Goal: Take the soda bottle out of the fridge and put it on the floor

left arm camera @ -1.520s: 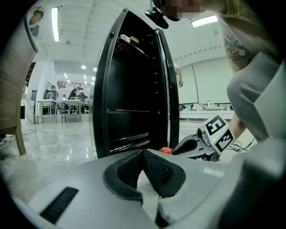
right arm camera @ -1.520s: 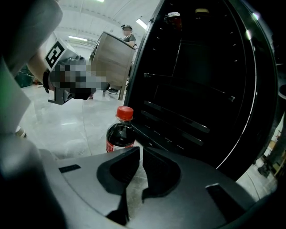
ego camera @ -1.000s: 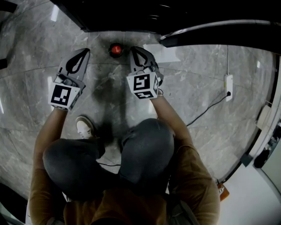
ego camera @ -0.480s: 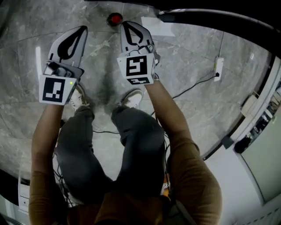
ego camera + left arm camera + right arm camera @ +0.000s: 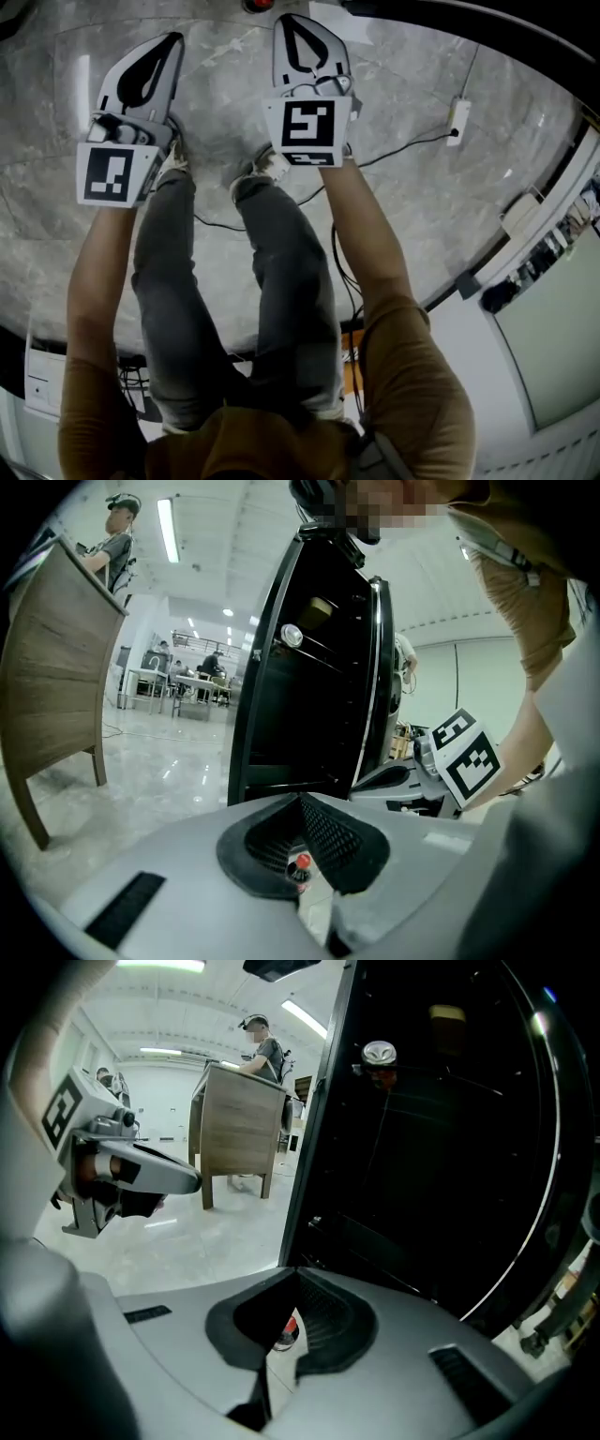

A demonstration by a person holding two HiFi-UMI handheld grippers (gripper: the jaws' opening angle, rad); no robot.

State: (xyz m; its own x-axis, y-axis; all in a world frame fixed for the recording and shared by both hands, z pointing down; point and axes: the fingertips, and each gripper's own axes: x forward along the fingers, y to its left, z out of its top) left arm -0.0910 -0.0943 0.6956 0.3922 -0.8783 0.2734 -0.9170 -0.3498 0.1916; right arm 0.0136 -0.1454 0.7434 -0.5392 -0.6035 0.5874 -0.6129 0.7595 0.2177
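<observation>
Head view: person upright, left tongs (image 5: 175, 39) and right tongs (image 5: 289, 19) held out over the grey marble floor (image 5: 412, 216). Of the soda bottle (image 5: 260, 3) only a sliver of red cap shows at the top edge.

The gripper views fill it in: bottle upright on the floor in front of the black fridge (image 5: 309, 667), glimpsed through each tong loop. A silver-topped can (image 5: 380, 1052) sits on a fridge shelf, unseen from above.

Left tongs: tips together, clenched on nothing. Right tongs: the same, tips met, empty. Bottle well apart from both.
</observation>
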